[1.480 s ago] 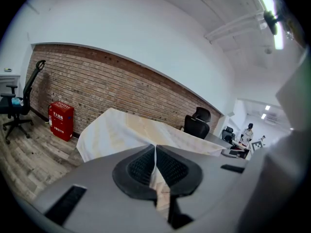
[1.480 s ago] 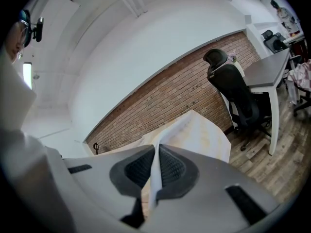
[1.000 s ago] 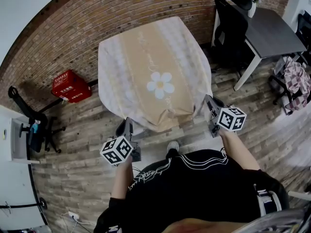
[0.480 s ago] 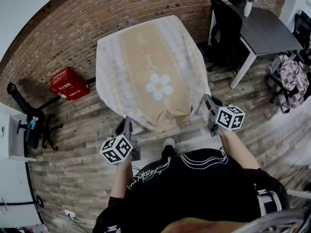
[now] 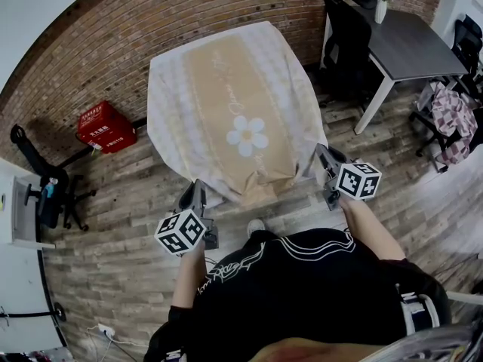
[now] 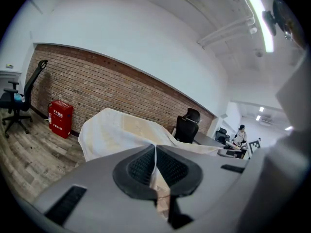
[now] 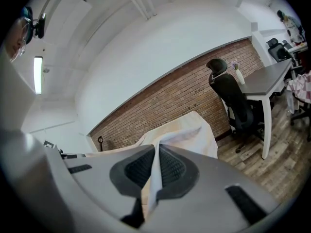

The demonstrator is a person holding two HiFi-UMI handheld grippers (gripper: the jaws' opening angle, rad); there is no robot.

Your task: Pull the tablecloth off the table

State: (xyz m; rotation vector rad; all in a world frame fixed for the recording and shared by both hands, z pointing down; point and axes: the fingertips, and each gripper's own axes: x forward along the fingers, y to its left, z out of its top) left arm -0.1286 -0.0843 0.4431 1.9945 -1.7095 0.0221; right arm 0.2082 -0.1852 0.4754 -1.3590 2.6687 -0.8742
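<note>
Left tongs point(image 5: 198, 193): closed tight on the near-left corner of the tablecloth point(image 5: 234, 119).
Right tongs point(image 5: 323, 159): closed tight on its near-right corner.
Red box point(image 5: 106, 127): shut, on the floor point(image 5: 128, 225).

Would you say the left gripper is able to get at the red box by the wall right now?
Probably not: the left gripper is shut on a corner of the tablecloth, and the red box sits well off to its left.
</note>
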